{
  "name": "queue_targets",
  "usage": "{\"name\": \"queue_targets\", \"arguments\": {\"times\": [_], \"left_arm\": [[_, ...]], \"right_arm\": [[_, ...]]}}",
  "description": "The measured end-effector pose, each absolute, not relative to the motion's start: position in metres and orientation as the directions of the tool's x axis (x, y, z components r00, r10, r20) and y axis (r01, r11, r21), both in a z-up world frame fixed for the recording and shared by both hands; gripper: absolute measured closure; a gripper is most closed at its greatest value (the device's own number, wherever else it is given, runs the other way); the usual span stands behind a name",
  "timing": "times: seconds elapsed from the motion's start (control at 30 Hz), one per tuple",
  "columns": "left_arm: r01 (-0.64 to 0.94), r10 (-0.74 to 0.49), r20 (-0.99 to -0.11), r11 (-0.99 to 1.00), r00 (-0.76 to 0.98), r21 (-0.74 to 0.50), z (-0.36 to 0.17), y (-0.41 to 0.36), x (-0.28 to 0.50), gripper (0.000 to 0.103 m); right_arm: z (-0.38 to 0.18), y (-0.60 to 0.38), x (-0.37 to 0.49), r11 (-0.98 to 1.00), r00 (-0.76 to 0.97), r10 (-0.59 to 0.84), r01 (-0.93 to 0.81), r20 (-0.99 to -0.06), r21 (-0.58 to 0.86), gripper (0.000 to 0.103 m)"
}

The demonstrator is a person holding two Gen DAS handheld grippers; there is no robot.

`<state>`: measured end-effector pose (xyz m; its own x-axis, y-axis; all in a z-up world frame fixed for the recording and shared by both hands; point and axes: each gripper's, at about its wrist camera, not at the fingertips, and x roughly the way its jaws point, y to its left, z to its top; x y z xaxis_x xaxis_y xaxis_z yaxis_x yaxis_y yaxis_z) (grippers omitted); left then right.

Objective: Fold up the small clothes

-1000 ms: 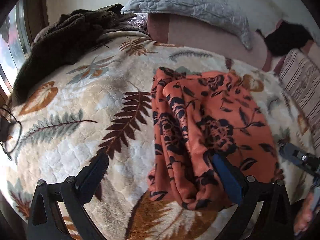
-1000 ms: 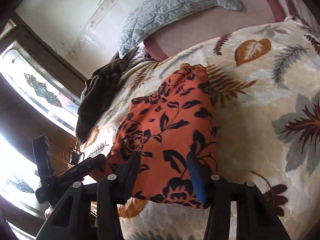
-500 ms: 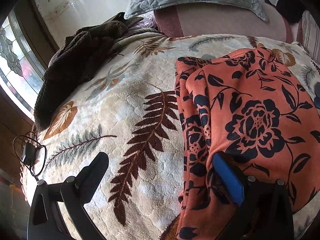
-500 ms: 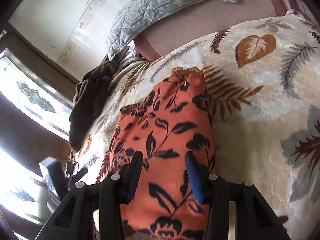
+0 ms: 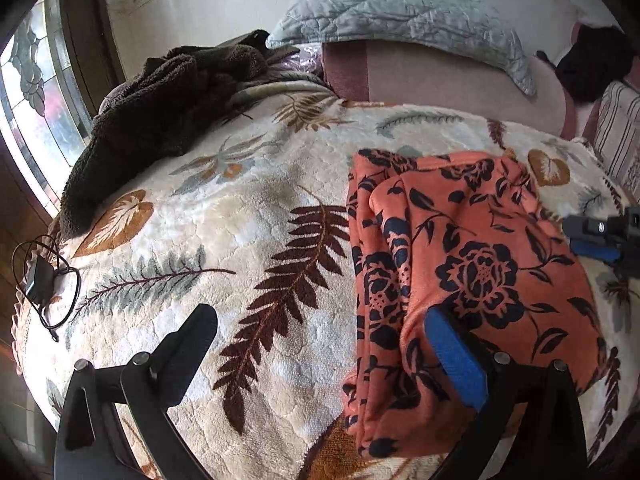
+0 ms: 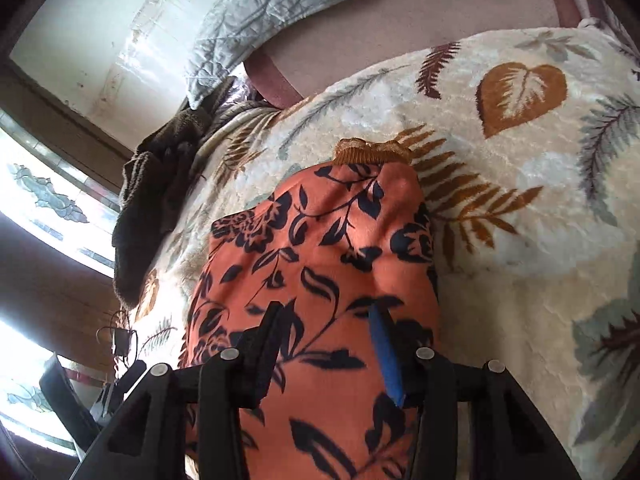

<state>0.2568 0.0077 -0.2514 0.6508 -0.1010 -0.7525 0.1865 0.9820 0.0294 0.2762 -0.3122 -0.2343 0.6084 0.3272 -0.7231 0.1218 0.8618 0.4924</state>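
lying folded on the leaf-patterned blanket (image 5: 224,216) is the orange garment (image 5: 472,264) with its dark floral print, and it is being seen from both wrist cameras. in the left wrist view the garment is being shown right of centre on the bed, with layered folds running along its left edge. the left gripper (image 5: 320,344) is being held with its jaws wide apart: the black finger is being kept over bare blanket, while the blue-padded finger (image 5: 456,364) is being laid over the near part of the garment, and nothing is being clamped between them. the right gripper (image 5: 600,236) is being glimpsed at the right edge of that view, just beside the garment's far side. in the right wrist view the right gripper (image 6: 324,344) is being held low over the garment (image 6: 320,248), its jaws partly apart with the cloth passing beneath them; whether the pads are pinching a fold cannot be told. a tan ribbed hem (image 6: 372,150) is being shown at the garment's far end. a dark brown towel (image 5: 160,120) is being left heaped near the window, well apart from the garment, and a grey quilted pillow (image 5: 400,20) is being propped by the wall.
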Motion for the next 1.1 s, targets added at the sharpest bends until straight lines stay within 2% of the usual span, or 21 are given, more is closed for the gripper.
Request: {"name": "queue_targets", "arguments": {"times": [0.1, 0.23, 0.3, 0.37, 0.43, 0.67, 0.83, 1.0, 1.1], "left_arm": [[0.186, -0.131, -0.731, 0.983, 0.669, -0.005, -0.244, 0.009, 0.247, 0.0], [0.202, 0.0, -0.822, 0.969, 0.569, 0.14, -0.287, -0.014, 0.258, 0.0], [0.166, -0.019, -0.814, 0.982, 0.58, 0.095, -0.286, -0.011, 0.259, 0.0], [0.152, -0.011, -0.82, 0.984, 0.572, 0.093, -0.282, -0.009, 0.26, 0.0], [0.126, 0.015, -0.801, 0.986, 0.599, 0.113, -0.276, -0.009, 0.252, 0.0], [0.132, 0.038, -0.711, 0.974, 0.702, 0.183, -0.25, -0.018, 0.215, 0.0], [0.16, 0.038, -0.737, 0.967, 0.675, 0.197, -0.265, -0.018, 0.221, 0.0], [0.177, 0.02, -0.731, 0.966, 0.682, 0.191, -0.268, -0.017, 0.226, 0.0], [0.18, 0.023, -0.729, 0.963, 0.684, 0.199, -0.27, -0.019, 0.228, 0.0]], "right_arm": [[-0.231, -0.308, 0.236, 0.868, 0.617, 0.351, 0.067, -0.704, 0.492, 0.055], [-0.258, -0.295, 0.207, 0.891, 0.584, 0.333, 0.062, -0.74, 0.45, 0.049], [-0.261, -0.29, 0.206, 0.912, 0.596, 0.306, 0.041, -0.743, 0.409, 0.049], [-0.255, -0.292, 0.205, 0.903, 0.593, 0.318, 0.047, -0.74, 0.426, 0.05], [-0.251, -0.3, 0.196, 0.883, 0.605, 0.345, 0.05, -0.717, 0.467, 0.05], [-0.242, -0.306, 0.17, 0.88, 0.645, 0.331, 0.053, -0.688, 0.473, 0.049], [-0.265, -0.298, 0.181, 0.896, 0.577, 0.312, 0.085, -0.755, 0.435, 0.047], [-0.254, -0.305, 0.185, 0.879, 0.611, 0.318, 0.097, -0.725, 0.467, 0.045], [-0.241, -0.298, 0.197, 0.9, 0.649, 0.288, 0.067, -0.704, 0.43, 0.045]]}}
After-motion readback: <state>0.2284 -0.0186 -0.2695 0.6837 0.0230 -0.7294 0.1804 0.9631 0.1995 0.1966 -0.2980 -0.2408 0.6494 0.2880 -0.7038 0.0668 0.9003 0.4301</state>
